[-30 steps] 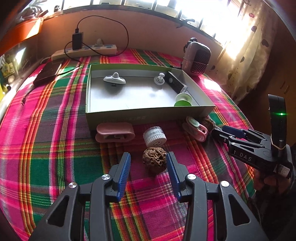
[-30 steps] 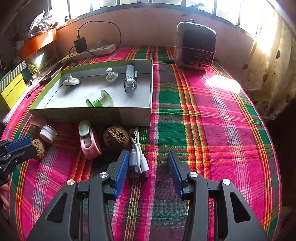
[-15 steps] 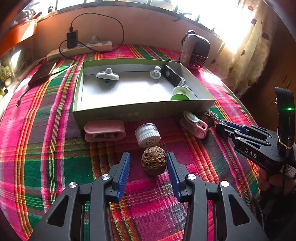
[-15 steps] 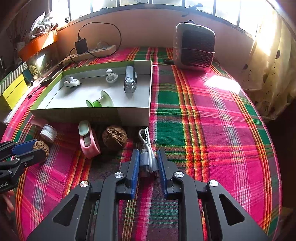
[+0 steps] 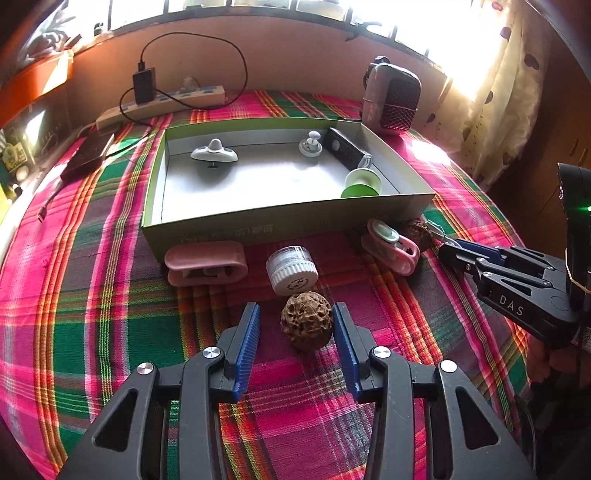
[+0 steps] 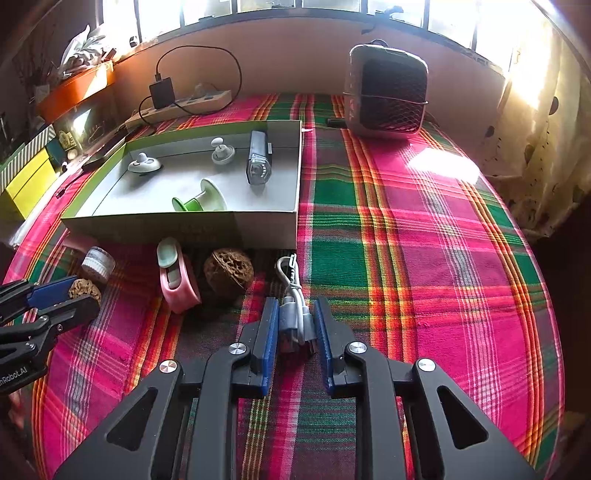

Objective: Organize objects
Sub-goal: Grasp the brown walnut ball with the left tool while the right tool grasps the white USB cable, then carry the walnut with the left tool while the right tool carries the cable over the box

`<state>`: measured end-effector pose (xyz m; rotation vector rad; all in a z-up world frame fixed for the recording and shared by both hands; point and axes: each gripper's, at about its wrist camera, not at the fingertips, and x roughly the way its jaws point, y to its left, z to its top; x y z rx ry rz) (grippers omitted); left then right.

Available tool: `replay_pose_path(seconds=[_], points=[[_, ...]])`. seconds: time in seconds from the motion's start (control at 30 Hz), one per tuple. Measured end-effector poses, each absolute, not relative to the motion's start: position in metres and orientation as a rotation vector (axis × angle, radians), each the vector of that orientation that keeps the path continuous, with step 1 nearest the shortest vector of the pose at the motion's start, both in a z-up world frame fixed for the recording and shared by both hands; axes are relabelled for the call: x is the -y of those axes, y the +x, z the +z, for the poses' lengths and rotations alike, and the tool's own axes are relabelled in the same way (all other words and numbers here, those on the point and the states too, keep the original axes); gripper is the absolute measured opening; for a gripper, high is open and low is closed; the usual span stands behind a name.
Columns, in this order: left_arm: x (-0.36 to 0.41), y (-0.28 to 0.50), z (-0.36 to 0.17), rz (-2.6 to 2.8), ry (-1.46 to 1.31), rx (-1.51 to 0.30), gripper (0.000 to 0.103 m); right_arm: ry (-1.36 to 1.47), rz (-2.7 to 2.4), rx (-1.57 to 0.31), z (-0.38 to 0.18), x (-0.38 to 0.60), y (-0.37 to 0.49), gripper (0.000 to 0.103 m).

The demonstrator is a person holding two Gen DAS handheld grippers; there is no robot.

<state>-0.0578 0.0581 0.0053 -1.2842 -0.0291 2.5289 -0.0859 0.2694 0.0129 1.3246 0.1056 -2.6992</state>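
Right wrist: box edge just beyond (cloth rightward bare).

Window glare washes out top; fisheye edges darken.

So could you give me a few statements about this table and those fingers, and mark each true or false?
1. The right gripper is shut on the white cable. True.
2. The left gripper squeezes the walnut. False: its fingers stand apart from it.
3. The green spool lies inside the box. True.
4. The white jar is in the box. False: it lies on the tablecloth in front.
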Motion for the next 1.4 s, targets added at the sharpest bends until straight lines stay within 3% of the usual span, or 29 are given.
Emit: replay_pose_path(seconds=[0.23, 1.4], points=[[-0.0558, -0.0581, 0.0044, 2.55, -1.291, 0.02, 0.026, 1.324, -2.698, -0.102, 0.0129, -0.2694, -0.0852, 0.021], [-0.0574, -0.0539, 0.0103, 2.561, -1.259, -0.003, 0.026, 1.324, -2.706, -0.092, 0.0139, -0.2732, -0.0848, 0.021]])
